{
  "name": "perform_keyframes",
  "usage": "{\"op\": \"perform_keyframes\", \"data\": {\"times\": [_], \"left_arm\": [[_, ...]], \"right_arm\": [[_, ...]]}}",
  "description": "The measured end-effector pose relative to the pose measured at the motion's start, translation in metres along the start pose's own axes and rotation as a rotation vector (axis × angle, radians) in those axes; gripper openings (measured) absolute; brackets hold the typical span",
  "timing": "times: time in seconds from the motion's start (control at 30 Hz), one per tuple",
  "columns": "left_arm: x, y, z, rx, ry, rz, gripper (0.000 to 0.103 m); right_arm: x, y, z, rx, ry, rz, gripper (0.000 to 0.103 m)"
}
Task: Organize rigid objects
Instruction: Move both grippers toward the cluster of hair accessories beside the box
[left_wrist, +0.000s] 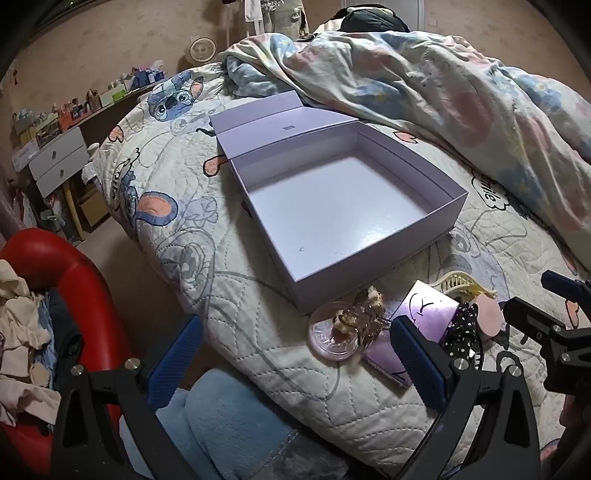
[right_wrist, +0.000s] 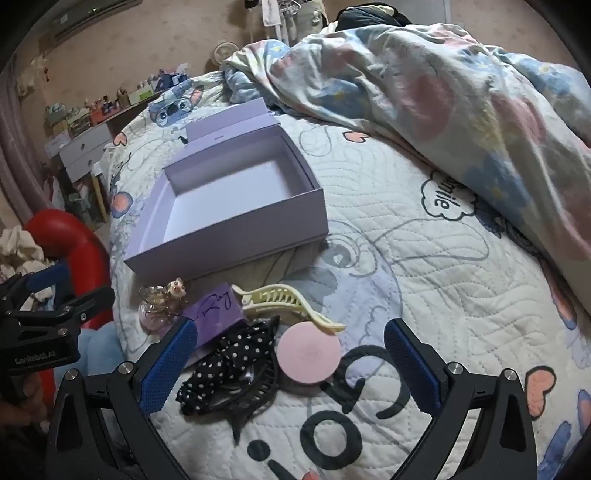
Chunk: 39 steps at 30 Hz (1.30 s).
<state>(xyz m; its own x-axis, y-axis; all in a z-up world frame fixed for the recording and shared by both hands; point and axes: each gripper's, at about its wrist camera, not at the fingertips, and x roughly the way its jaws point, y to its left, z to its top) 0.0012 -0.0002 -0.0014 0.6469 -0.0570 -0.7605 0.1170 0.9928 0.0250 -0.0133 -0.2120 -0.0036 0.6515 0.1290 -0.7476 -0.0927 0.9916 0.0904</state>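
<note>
An open, empty lilac box (left_wrist: 388, 266) (right_wrist: 229, 240) lies on the quilted bed, its lid folded back. In front of it lies a cluster: a glass perfume bottle (left_wrist: 336, 336) (right_wrist: 155, 310) with a gold ornament, a small purple box (left_wrist: 432, 310) (right_wrist: 218, 310), a cream claw clip (left_wrist: 461, 286) (right_wrist: 280, 299), a polka-dot bow (left_wrist: 461, 328) (right_wrist: 229, 362), a pink round disc (left_wrist: 489, 317) (right_wrist: 308, 356) and a black claw clip (right_wrist: 251, 395). My left gripper (left_wrist: 295, 325) is open, hovering by the bottle. My right gripper (right_wrist: 291, 326) is open above the bow and disc.
A crumpled floral duvet (left_wrist: 443, 92) (right_wrist: 443, 96) covers the far and right side of the bed. The bed's edge drops off at the left, where a red curved frame (left_wrist: 74, 277), loose clothes and a blue plush (left_wrist: 229, 417) sit. White drawers (left_wrist: 59, 158) stand by the wall.
</note>
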Motion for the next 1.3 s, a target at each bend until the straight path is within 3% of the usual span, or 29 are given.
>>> {"op": "perform_keyframes", "data": {"times": [1.3], "left_arm": [[-0.0041,-0.0018,-0.0031,0.004,0.020,-0.011,0.103]], "right_arm": [[-0.0069,0.0012,0.0004,-0.020,-0.018,-0.015,0.103]]}}
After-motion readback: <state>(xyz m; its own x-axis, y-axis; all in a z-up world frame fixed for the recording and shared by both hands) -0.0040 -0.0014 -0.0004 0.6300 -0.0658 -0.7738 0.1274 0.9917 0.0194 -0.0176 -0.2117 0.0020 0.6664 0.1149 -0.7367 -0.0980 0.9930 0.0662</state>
